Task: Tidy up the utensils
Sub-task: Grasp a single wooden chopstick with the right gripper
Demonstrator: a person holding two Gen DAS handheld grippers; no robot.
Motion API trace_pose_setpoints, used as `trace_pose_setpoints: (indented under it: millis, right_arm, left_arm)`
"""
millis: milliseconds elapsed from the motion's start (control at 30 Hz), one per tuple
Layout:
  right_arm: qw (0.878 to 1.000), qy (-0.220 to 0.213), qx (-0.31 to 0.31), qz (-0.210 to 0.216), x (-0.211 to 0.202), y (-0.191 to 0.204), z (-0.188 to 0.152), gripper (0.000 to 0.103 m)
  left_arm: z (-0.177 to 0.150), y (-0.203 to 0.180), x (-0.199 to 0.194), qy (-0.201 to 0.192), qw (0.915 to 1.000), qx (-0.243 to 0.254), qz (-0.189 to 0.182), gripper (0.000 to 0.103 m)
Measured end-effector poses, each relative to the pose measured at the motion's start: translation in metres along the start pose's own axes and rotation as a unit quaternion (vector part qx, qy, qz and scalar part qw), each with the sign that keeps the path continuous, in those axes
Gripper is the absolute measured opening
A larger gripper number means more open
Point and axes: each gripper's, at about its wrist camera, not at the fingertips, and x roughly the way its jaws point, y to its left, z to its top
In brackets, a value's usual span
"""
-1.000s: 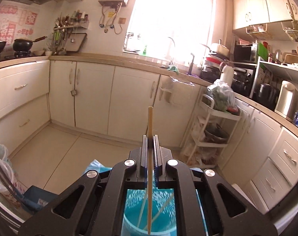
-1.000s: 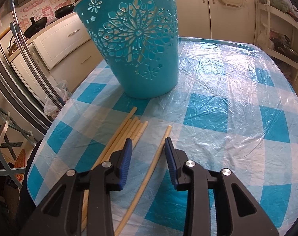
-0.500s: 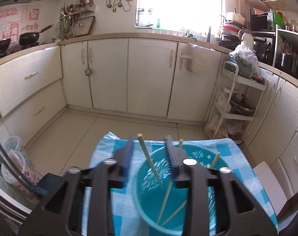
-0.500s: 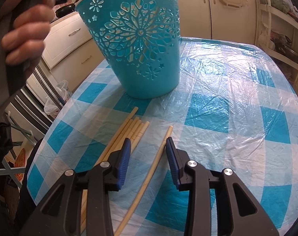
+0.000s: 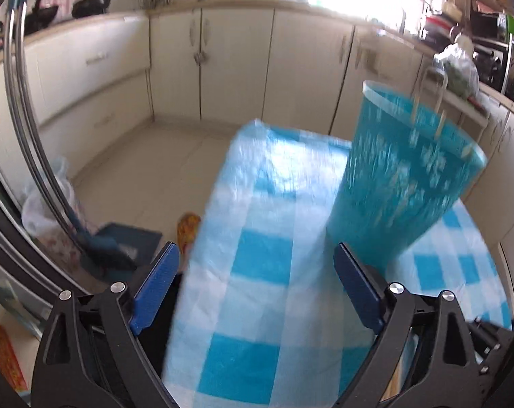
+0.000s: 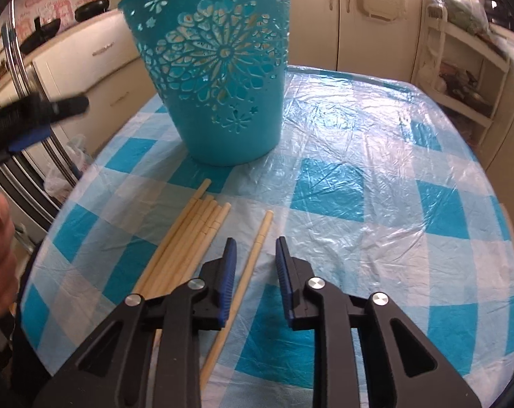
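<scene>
A teal cut-out bucket [image 6: 219, 78] stands on the blue-checked table [image 6: 392, 224]; it also shows in the left wrist view [image 5: 403, 183], blurred, with chopsticks [image 5: 438, 125] sticking out of it. My left gripper [image 5: 255, 278] is open wide and empty, left of the bucket above the table's edge. My right gripper [image 6: 255, 248] is open, low over the table, its jaws on either side of a single chopstick [image 6: 253, 261]. A bundle of several chopsticks [image 6: 189, 238] lies just left of it. The left gripper appears at the left edge of the right wrist view [image 6: 36, 115].
Cream kitchen cabinets [image 5: 229, 57] ring the room. A white rack with a bagged item [image 5: 457, 68] stands at the right. A dustpan [image 5: 121, 241] and plastic bags [image 5: 42, 204] lie on the floor left of the table. A metal chair frame [image 5: 25, 129] curves along the left.
My left gripper let a chopstick drop into the bucket, opened wide, and swung down and left off the bucket. My right gripper stayed open around the single chopstick, barely moving.
</scene>
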Motion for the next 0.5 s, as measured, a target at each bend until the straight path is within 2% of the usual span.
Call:
trace_pose_setpoints:
  millis: [67, 167, 267, 367, 500]
  right_arm:
    - [1.000, 0.007, -0.030, 0.003, -0.001, 0.005, 0.000, 0.009]
    - [0.998, 0.023, -0.054, 0.000, -0.002, 0.004, 0.002, 0.009]
    - [0.998, 0.044, -0.047, 0.002, -0.001, -0.002, 0.006, 0.009]
    - [0.997, 0.045, -0.060, -0.006, -0.002, 0.001, 0.006, 0.008]
    - [0.998, 0.049, -0.037, 0.018, 0.001, -0.004, 0.005, 0.006]
  left_arm:
    - [-0.012, -0.001, 0.010, 0.021, 0.9997, 0.008, -0.011, 0.088]
    - [-0.022, -0.005, 0.021, 0.046, 0.9981, 0.027, -0.029, 0.088]
    - [-0.028, -0.011, 0.025, 0.053, 0.9975, 0.039, -0.025, 0.088]
    - [-0.028, -0.014, 0.027, 0.054, 0.9973, 0.042, -0.026, 0.088]
    - [-0.031, -0.019, 0.028, 0.060, 0.9967, 0.051, -0.019, 0.089]
